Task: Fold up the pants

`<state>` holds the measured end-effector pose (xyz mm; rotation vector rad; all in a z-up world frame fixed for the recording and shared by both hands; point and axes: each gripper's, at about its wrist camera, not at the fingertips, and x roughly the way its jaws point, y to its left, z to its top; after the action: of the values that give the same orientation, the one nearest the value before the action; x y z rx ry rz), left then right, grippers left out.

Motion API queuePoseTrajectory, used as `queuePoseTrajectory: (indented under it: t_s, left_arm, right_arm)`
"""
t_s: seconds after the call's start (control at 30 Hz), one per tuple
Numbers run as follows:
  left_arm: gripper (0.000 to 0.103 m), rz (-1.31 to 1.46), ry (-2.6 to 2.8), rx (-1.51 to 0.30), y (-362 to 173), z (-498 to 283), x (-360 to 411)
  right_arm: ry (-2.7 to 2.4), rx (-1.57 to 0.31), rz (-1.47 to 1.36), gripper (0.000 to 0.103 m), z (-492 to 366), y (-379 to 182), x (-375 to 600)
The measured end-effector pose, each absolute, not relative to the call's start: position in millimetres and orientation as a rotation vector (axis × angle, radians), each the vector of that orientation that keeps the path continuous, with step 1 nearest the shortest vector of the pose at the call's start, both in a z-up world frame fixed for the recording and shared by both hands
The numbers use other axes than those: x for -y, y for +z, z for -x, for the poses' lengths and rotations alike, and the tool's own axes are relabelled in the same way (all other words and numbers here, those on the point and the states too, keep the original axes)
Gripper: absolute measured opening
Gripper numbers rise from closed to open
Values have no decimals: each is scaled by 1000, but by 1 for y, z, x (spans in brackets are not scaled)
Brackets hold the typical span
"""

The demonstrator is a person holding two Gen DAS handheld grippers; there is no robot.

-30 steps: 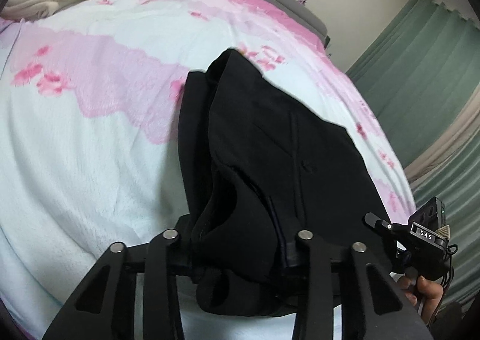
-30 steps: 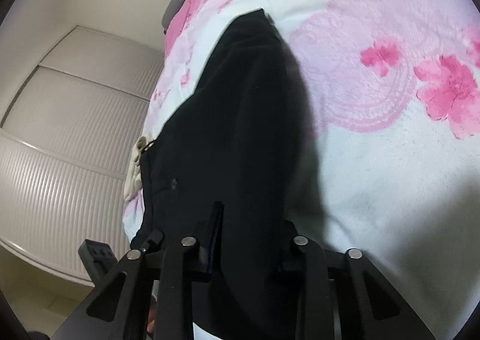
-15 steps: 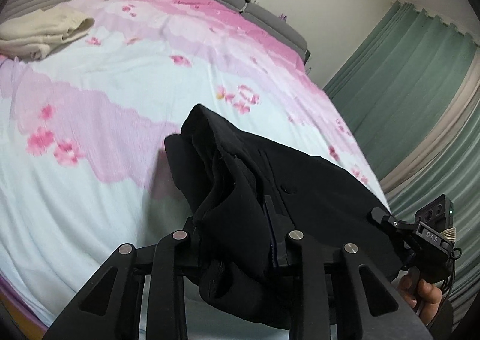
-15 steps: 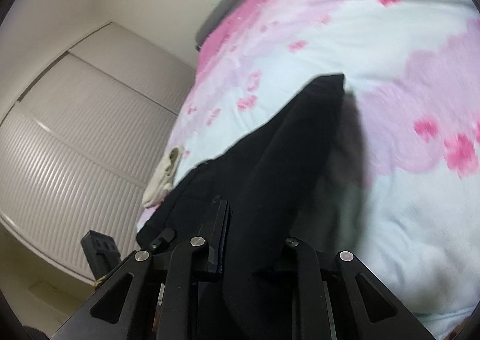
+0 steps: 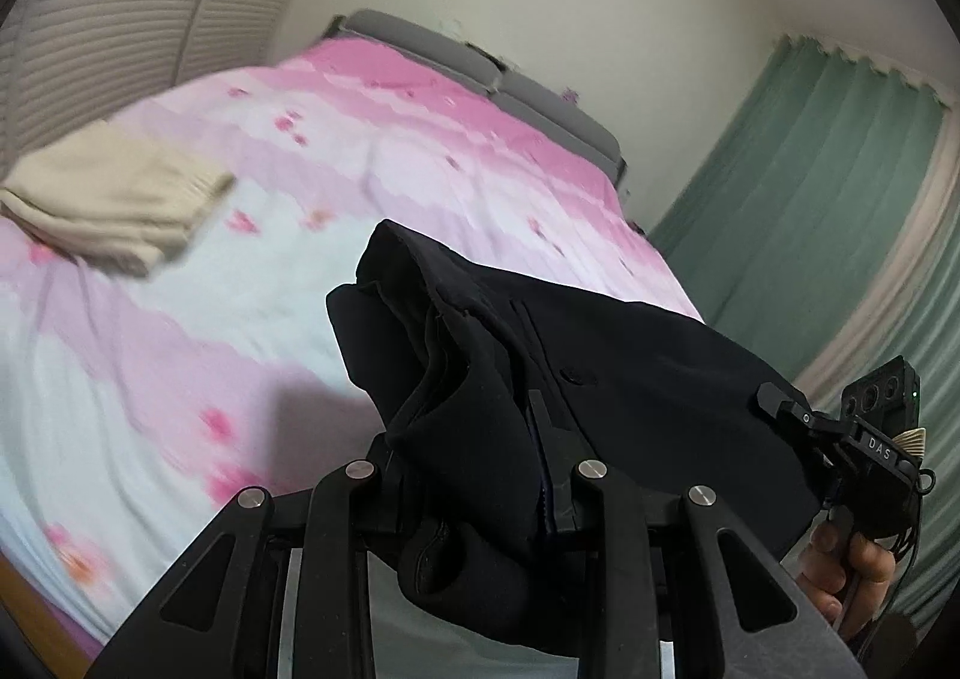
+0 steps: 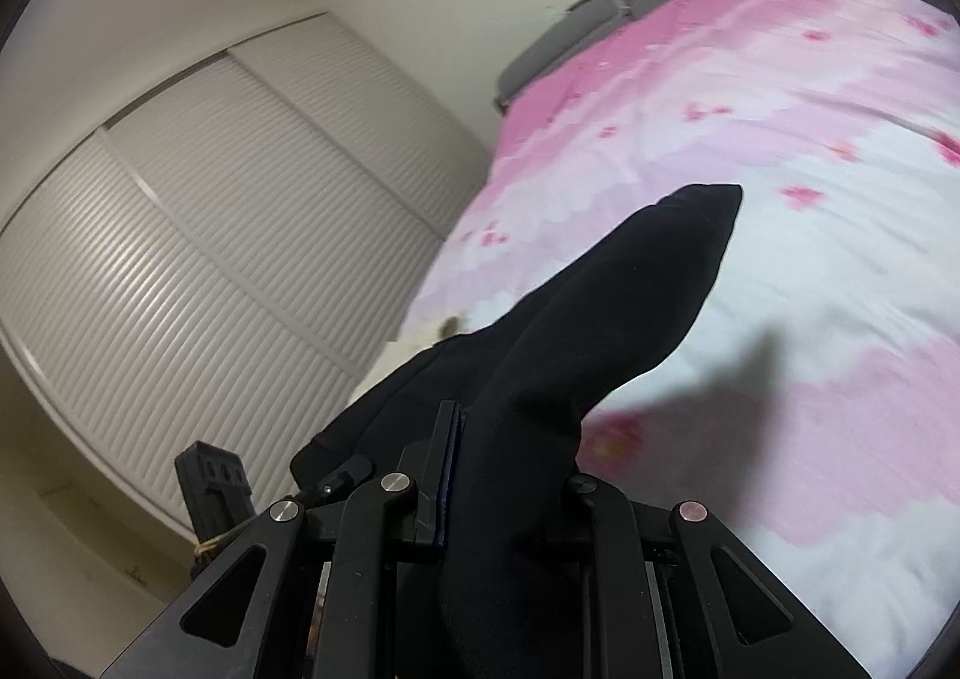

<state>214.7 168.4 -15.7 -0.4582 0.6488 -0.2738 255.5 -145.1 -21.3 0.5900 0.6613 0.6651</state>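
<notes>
The black pants point(image 5: 600, 373) hang in the air above the bed, stretched between your two grippers, with a bunched, folded end point(image 5: 408, 271) projecting forward past the left jaws and a button point(image 5: 579, 376) visible on the flat panel that runs toward your right. Your left gripper point(image 5: 480, 469) is clamped on a thick gather of this fabric, which fills the narrow gap between its jaws and spills below them. From the right wrist view, the same pants point(image 6: 600, 319) rise from your right gripper point(image 6: 510, 469), whose jaws are likewise pressed onto the cloth, and taper to a pointed tip point(image 6: 708, 205) held clear of the bedding. A soft shadow point(image 6: 720, 385) of the garment falls on the bedspread point(image 6: 810, 169) beneath, which is white with pink bands and small pink flowers. Your right hand point(image 5: 852, 565) and its gripper body show at the lower right edge of the left wrist view. A folded cream garment point(image 5: 114, 199) lies on the bed's far left side, well apart from the pants. Beyond are a grey headboard point(image 5: 480, 61), green curtains point(image 5: 810, 187) and white louvred wardrobe doors point(image 6: 210, 229).
</notes>
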Motion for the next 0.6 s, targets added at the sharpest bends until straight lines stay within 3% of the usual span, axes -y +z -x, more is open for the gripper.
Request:
queuePoseTrajectory:
  t_s: [0.4, 0.6]
  left_arm:
    - [30, 442, -94, -504, 44, -304, -399]
    - [30, 361, -15, -447, 53, -362, -519]
  right_arm:
    - [880, -608, -465, 20, -405, 38, -90]
    - [972, -554, -476, 20, -479, 30, -216]
